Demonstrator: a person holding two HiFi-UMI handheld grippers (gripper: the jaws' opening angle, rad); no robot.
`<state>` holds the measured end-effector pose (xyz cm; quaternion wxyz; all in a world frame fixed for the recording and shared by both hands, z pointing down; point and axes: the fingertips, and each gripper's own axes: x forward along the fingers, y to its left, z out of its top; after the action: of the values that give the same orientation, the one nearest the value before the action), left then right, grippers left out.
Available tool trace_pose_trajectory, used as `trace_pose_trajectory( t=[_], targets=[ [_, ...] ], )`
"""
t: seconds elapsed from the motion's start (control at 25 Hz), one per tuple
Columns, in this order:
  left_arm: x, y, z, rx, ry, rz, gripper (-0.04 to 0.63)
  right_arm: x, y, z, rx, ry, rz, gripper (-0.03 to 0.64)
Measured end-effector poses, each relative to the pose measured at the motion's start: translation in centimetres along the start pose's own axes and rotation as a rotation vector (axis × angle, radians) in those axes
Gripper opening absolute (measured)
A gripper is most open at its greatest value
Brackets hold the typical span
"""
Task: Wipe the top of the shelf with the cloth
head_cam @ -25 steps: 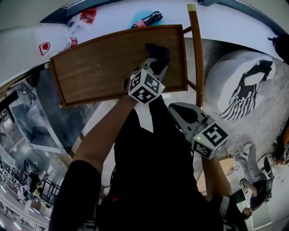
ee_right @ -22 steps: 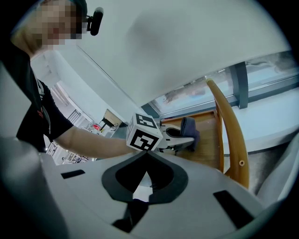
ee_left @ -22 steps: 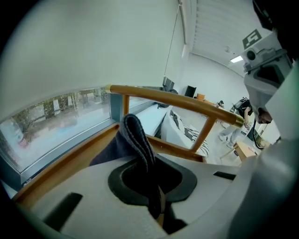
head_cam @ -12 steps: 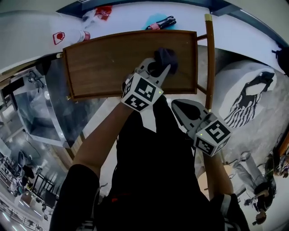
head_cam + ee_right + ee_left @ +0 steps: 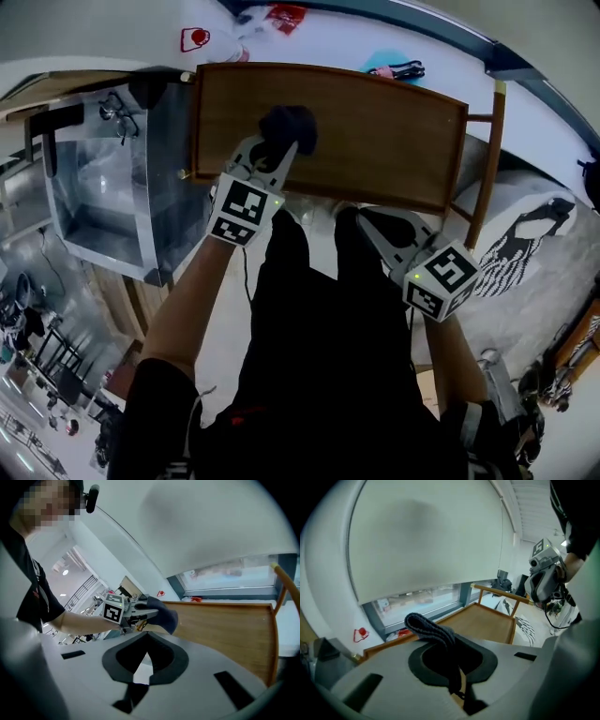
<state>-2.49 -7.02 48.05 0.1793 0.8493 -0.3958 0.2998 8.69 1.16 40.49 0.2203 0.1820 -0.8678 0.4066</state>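
cloth [image 5: 289, 127] on shelf top [image 5: 384, 136], l side

white blind [image 5: 426, 536] above low window strip [image 5: 423, 597]

Smooth wood shelf [image 5: 375, 131], ribbed knit cloth [image 5: 289, 127]

Wooden shelf top [image 5: 375, 131], flat, with raised rim along edges. Dark cloth [image 5: 287, 127] bunched on surface, 9 o'clock from centre, inside rim.
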Motion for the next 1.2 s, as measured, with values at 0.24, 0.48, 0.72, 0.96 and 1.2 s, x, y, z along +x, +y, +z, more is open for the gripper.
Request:
trace_pose_trajectory(
  t=[0.24,0.48,0.72,0.96,1.2],
  targets=[
    [-6.8,7.0,-6.3,-0.047,0.062,0.133,0.035,5.5,3.8,0.1,-0.034,0.062,0.057,0.003],
    [-11.2,10.7,-10.6,-0.057,0.106,0.206,0.035,10.2,7.0,0.2,-0.061,0.112,0.098,0.003],
    [-13.2,11.7,-13.7,-0.001,0.183,0.275,0.035,12.6,8.9,-0.1,-0.074,0.151,0.123,0.005],
    [-10.4,9.2,-16.4,0.142,0.284,0.226,0.035,12.8,8.5,-1.4,-0.067,0.185,0.112,0.005],
    [-6.5,5.5,-18.2,0.189,0.358,0.125,0.035,11.4,7.0,-2.4,-0.047,0.182,0.088,0.004]
  ],
)
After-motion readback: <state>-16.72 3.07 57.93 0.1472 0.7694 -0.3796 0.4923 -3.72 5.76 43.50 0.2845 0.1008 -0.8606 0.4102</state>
